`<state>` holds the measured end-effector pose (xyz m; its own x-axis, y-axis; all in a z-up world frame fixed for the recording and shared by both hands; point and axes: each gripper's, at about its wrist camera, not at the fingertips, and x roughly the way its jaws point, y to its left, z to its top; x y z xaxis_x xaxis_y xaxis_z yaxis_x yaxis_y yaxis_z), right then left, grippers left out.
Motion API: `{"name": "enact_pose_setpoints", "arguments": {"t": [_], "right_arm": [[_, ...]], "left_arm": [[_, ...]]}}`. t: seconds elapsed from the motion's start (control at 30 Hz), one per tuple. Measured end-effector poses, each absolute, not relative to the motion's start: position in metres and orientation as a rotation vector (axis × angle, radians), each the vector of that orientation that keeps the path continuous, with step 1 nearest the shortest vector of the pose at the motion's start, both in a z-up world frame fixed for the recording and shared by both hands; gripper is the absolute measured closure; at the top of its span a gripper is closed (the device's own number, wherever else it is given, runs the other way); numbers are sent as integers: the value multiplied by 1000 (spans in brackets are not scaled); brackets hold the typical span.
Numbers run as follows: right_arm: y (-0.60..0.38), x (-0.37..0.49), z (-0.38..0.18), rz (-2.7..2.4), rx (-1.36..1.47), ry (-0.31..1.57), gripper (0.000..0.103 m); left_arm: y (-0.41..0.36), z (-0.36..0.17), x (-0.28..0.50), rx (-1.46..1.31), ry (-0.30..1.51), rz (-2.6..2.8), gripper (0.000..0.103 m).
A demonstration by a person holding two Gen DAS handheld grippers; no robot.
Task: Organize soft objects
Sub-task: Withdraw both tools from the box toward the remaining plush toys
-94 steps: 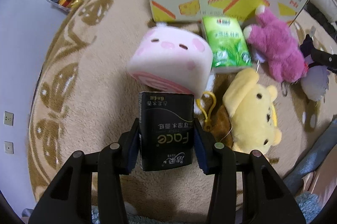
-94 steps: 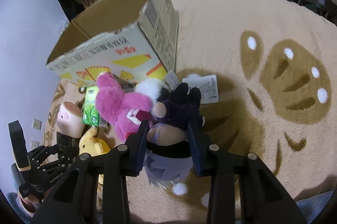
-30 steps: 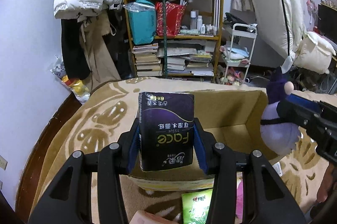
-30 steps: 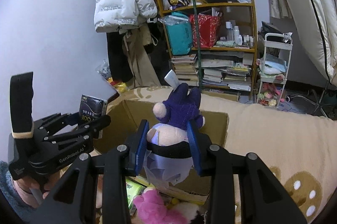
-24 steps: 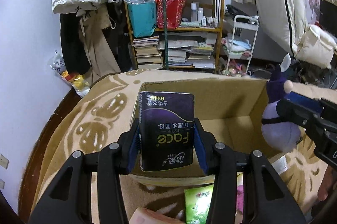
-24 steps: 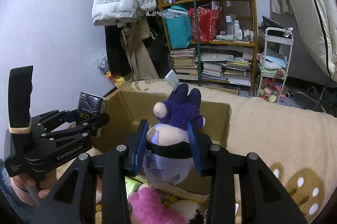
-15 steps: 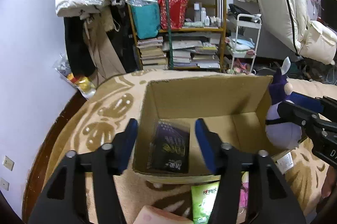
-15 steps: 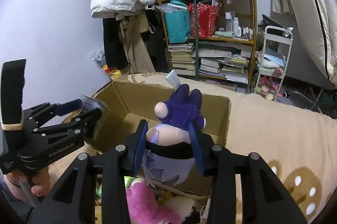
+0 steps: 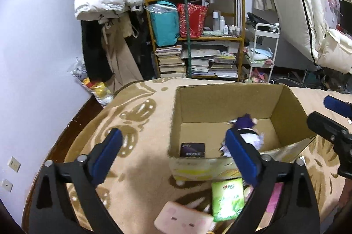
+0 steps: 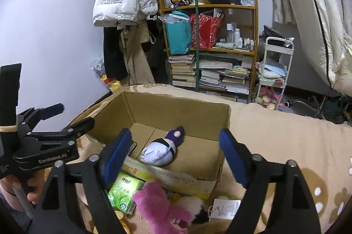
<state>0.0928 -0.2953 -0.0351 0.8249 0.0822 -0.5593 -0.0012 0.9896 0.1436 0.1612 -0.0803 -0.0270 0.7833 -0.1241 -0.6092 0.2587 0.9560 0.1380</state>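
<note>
An open cardboard box (image 9: 220,93) (image 10: 176,106) stands on the beige rug. Inside it lie a black tissue pack (image 9: 192,149) at the near left and a purple-and-white plush doll (image 9: 248,130) (image 10: 161,149). My left gripper (image 9: 173,153) is open and empty, held above the box's near wall. My right gripper (image 10: 173,151) is open and empty above the box. In front of the box lie a green tissue pack (image 9: 226,198) (image 10: 124,192), a pink square plush (image 9: 183,222) and a magenta plush bear (image 10: 160,207).
A wooden shelf (image 9: 195,36) with books and bags stands behind the rug, beside hanging coats (image 9: 105,1). A white cart (image 10: 275,67) stands at the right. The left gripper's body (image 10: 41,146) shows at the left in the right wrist view. A white tag (image 10: 225,211) lies on the rug.
Both grippers lifted their items over the box and opened. The black tissue pack dropped into the box first, then the purple doll fell in. Both grippers now stand wide open.
</note>
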Motion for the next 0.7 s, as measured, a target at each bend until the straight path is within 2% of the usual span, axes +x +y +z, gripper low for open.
{"name": "enact_pose_setpoints", "arguments": {"t": [0.13,0.7], "right_arm": [[-293,83,-32,3,143,603,1],[-283,28,-16,-61,152,587,0]], "left_arm": [[-71,-22,146,242,626,-181,5],[-25,-9,82,251,656,-123,5]]}}
